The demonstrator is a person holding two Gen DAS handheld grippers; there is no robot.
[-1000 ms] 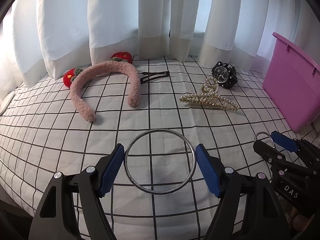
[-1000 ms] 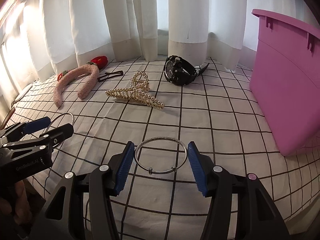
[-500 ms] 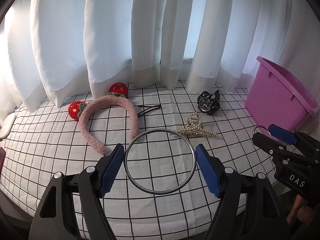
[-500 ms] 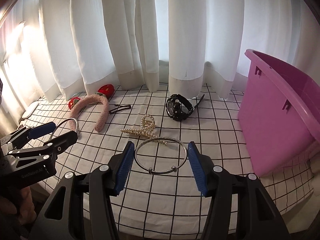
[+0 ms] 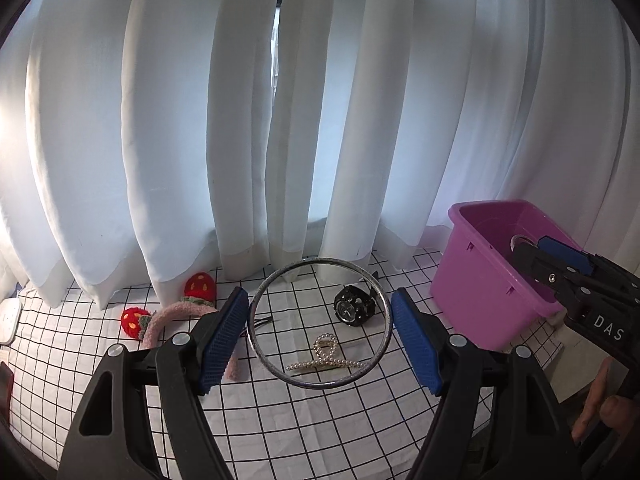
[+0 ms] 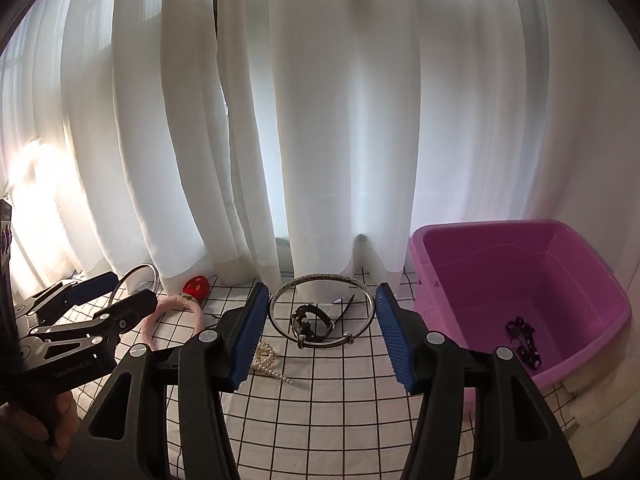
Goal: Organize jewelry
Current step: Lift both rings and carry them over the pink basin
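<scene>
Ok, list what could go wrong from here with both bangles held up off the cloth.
1. Each bangle is pinched only at two rim points: the large bangle in the left gripper, the beaded bangle in the right gripper. Either could pivot or slip out.
2. A dropped bangle may hit the watch or pearl hair claw lying below.
3. The two grippers are close together near the purple bin and could collide.

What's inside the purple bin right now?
In the right wrist view, the purple bin holds one small dark beaded piece near its front right corner. The floor nearest the camera is hidden behind the front wall.
</scene>
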